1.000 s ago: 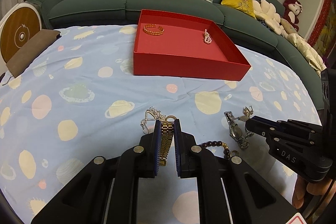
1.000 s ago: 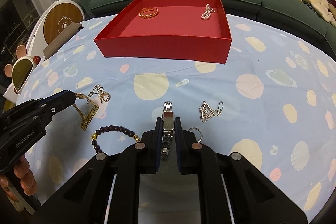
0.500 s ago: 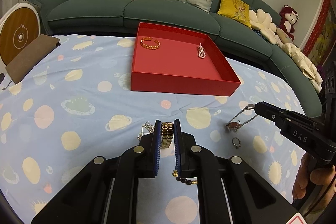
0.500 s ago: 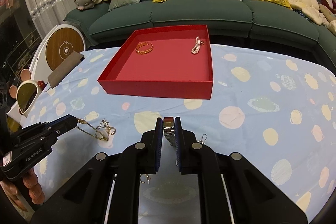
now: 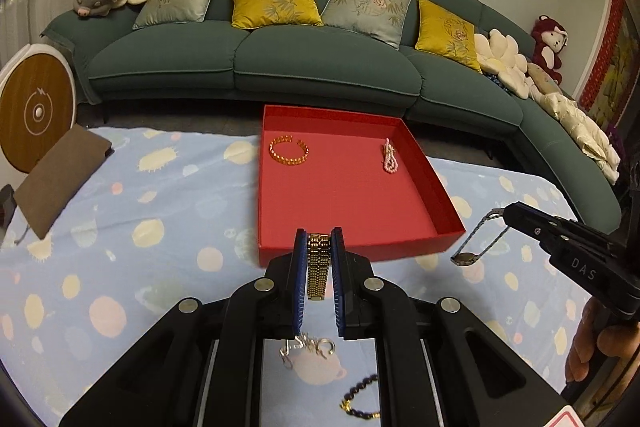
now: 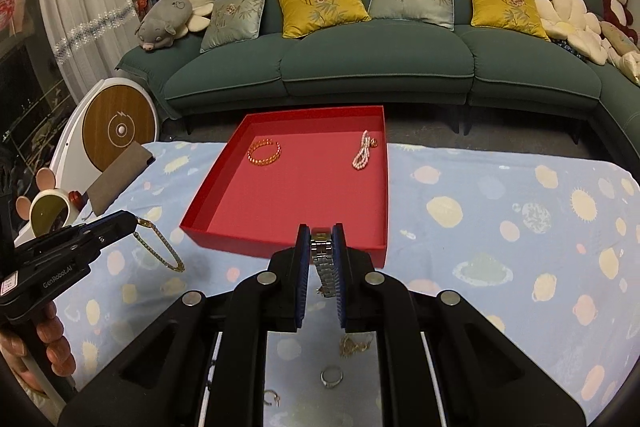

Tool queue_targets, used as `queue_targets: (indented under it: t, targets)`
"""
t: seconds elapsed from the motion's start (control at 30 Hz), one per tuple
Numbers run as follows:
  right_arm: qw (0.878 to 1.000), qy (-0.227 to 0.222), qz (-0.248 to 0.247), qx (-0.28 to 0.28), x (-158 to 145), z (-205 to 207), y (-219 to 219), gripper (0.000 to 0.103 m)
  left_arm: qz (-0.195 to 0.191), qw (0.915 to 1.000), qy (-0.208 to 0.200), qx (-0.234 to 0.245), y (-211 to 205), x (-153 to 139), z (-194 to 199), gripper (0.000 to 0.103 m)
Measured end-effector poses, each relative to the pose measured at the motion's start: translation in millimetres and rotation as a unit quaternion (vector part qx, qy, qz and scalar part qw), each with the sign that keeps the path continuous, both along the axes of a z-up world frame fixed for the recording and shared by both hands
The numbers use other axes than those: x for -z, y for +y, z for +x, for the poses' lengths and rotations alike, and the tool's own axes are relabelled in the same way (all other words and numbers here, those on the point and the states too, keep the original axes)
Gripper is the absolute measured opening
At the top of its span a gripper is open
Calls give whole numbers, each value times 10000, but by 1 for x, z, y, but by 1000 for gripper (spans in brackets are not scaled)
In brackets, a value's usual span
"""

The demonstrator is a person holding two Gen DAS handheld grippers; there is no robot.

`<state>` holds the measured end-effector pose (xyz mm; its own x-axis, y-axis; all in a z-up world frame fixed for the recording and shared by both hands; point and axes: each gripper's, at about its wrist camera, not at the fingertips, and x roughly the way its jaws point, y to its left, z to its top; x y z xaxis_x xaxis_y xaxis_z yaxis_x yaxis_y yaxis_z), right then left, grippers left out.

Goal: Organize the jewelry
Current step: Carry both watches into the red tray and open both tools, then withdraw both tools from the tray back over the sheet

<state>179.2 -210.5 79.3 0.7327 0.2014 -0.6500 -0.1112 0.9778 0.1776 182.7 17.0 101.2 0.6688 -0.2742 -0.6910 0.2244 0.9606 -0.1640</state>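
Observation:
My left gripper (image 5: 318, 239) is shut on a gold watch band (image 5: 318, 267), which hangs above the patterned cloth just before the red tray (image 5: 352, 251). In the right wrist view the same gold watch (image 6: 160, 247) dangles from that gripper (image 6: 134, 221) at the left. My right gripper (image 6: 320, 233) is shut on a silver watch band (image 6: 325, 263) near the tray's front wall (image 6: 280, 247). The silver watch (image 5: 464, 258) droops from it (image 5: 505, 213) at the right. A gold bracelet (image 5: 289, 150) and a pearl bracelet (image 5: 389, 159) lie inside the tray.
On the cloth below lie a silver pendant (image 5: 306, 347), a dark bead bracelet (image 5: 360, 399), a ring (image 6: 332, 375) and a gold chain piece (image 6: 354, 345). A brown pouch (image 5: 60, 183) and a round white device (image 5: 36, 111) sit at the left. A green sofa (image 5: 320, 67) stands behind.
Both grippers have risen from the cloth with their watches and come closer to the red tray. The loose pieces stay behind on the cloth.

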Motion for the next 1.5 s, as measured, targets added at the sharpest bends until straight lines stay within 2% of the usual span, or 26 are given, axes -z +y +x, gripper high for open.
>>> queue_targets:
  t: [0.2,0.47,0.6,0.77,0.8,0.83,0.87,0.9,0.93,1.07,1.13,1.23,1.27,1.43,1.5]
  targets:
    - [9999,-27,75,80,-9,62,1,11,-11,9999,134,-3,-7,3,68,9]
    - [9992,224,191,253,17,128,6,11,82,9992,350,-166,-14,31,137,9]
    - [9987,418,46,297,39,144,8,11,84,9981,550,-282,-16,50,156,9]
    - [9977,618,29,262,60,150,5,12,98,9976,613,-295,-15,66,160,9]
    - [9978,615,51,233,62,149,4,12,121,9978,559,-342,-14,67,158,13]
    - [9979,606,59,231,62,148,2,14,129,9979,528,-352,-14,67,157,17]
    - [9979,590,72,248,62,145,1,22,137,9980,506,-356,-13,66,155,22]
    - [9981,542,99,274,59,141,-1,35,155,9979,486,-393,-12,65,151,35]
    - [9984,464,127,306,56,135,-2,39,135,9980,440,-424,-9,62,146,38]
    - [9994,142,134,289,30,99,-11,40,64,9986,245,-466,1,43,115,40]
    - [9996,19,82,278,14,72,-16,41,32,9988,170,-462,8,32,92,48]
    - [9995,-147,-16,278,-3,29,-21,46,-10,9987,121,-490,18,22,53,54]
    - [9994,-202,-23,289,-7,12,-22,50,32,9986,126,-521,20,21,42,54]
    - [9987,-269,-33,423,-3,-52,-26,53,182,9979,134,-602,31,23,-14,54]
    - [9989,-161,7,441,5,-70,-26,53,190,9977,177,-624,32,28,-33,54]
